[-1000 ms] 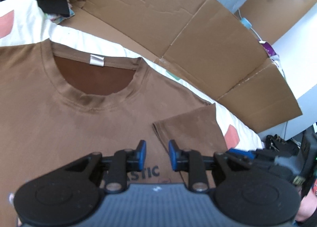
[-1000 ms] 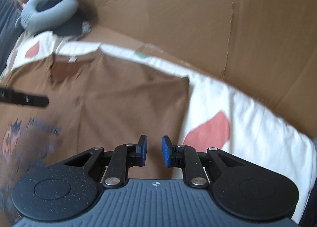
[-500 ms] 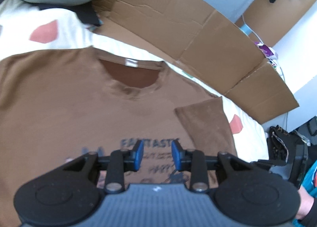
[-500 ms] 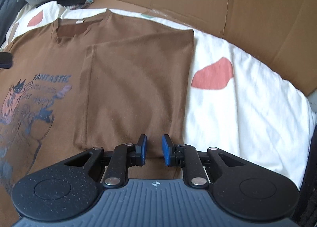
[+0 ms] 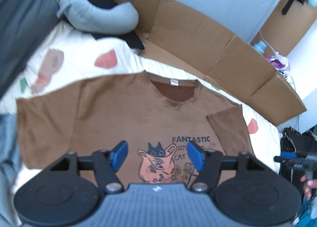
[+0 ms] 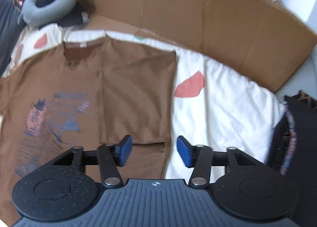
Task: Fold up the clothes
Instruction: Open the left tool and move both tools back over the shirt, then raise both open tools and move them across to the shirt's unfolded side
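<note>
we judged shirt (image 5: 122,115) soft, light, limp; best pinched at 9 o'clock sleeve (image 5: 45,115). left gripper (image 5: 157,155), right gripper (image 6: 154,151) gaped wide, empty.

White bed cover (image 6: 221,108) with red-orange patches, plus green and brownish ones at the left. Lying flat on it: brown T-shirt (image 5: 122,112), print side up, collar toward the cardboard, right side folded in over the front, left sleeve spread out. Grey neck pillow (image 5: 95,16) at the head end, on a dark cloth (image 5: 134,40); exact contact with the cover unclear. Flattened cardboard (image 6: 178,8) standing along the far edge, its lower flap at the cover's edge.
</note>
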Tool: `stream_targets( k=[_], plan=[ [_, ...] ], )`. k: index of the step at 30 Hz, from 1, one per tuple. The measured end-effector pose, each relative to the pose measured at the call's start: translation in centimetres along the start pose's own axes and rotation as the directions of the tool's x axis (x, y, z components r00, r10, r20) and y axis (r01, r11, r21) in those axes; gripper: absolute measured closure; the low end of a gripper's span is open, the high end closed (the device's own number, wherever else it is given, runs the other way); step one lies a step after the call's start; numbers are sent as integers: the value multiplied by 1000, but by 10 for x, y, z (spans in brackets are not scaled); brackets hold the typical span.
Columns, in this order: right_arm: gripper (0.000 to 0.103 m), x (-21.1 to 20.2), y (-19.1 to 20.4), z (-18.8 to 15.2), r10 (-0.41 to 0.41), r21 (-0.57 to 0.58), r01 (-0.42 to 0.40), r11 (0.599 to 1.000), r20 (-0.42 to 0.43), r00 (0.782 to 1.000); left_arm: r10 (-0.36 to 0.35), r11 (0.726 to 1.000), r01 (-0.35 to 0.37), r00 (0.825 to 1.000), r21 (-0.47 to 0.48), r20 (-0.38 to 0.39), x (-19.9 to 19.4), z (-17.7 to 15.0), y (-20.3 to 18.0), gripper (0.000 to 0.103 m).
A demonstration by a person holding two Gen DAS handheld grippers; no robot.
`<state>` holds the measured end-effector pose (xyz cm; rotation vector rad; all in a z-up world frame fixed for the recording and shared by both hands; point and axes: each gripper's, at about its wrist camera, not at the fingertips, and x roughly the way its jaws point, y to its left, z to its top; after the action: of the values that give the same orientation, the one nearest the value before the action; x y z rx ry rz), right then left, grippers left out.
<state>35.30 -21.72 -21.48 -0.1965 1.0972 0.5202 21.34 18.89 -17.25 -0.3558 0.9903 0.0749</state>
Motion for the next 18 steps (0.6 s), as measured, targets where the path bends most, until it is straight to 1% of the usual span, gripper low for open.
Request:
stream_targets(
  k=[2, 5, 7, 12, 14, 18],
  plan=[
    [23, -23, 4, 7, 26, -2, -26, 1000, -7, 1000, 13, 1000, -13, 1000, 0, 13, -19, 4, 4, 22],
    [18, -59, 15, 16, 5, -78, -7, 997, -24, 1000, 24, 1000, -24, 999, 4, 25, -46, 7, 9, 20],
    [16, -83, 20, 22, 2, -106, -6, 994, -31, 1000, 31, 999, -32, 999, 11, 21, -63, 6, 13, 20],
    [15, -139, 19, 35, -27, -86, 27, 996, -5, 1000, 34, 999, -35, 999, 28, 28, -102, 0, 28, 20],
    [15, -156, 19, 40, -34, -82, 34, 996, 2, 999, 43, 999, -44, 998, 21, 36, -114, -4, 37, 20],
    [14, -178, 24, 45, -21, -96, 22, 995, 5, 1000, 62, 998, -63, 997, 2, 51, -137, -10, 56, 20]
  ],
)
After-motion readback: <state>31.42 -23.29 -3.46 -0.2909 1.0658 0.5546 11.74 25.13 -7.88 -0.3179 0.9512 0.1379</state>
